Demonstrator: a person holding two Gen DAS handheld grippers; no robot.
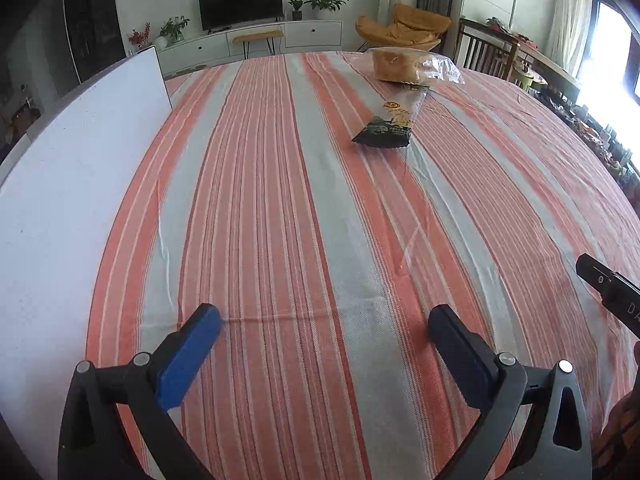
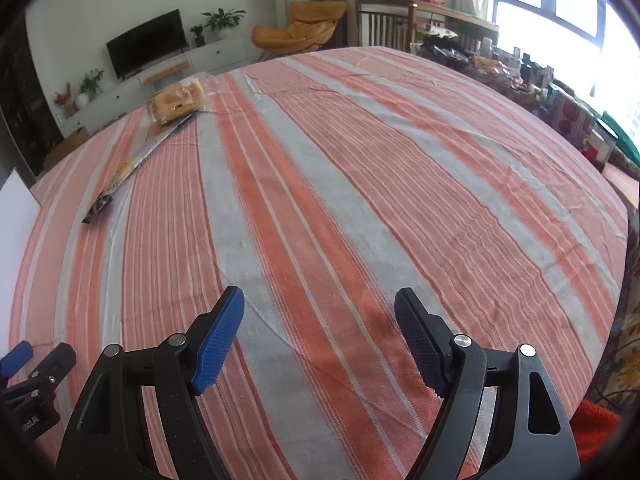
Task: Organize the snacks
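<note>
While both tools hover low at the near edge, left claw (image 1: pixel 324 322) and right claw (image 2: pixel 319 305) gape wide, holding nothing. Striped bench (image 1: pixel 280 220): broad bare cloth ahead, free travel. White board (image 1: pixel 72 184) walls the left side. Far off: flat dark packet (image 1: pixel 386 120), bread bag (image 1: pixel 412 66) touching its far end. Judgement: approach low, pinch the packet's near end first.

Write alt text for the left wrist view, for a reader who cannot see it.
The open left gripper hovers empty over a table under a striped tablecloth. Far ahead lie a long dark snack packet and, beyond it, bagged bread. A white board stands at the left edge; a living room with a television lies beyond.
</note>
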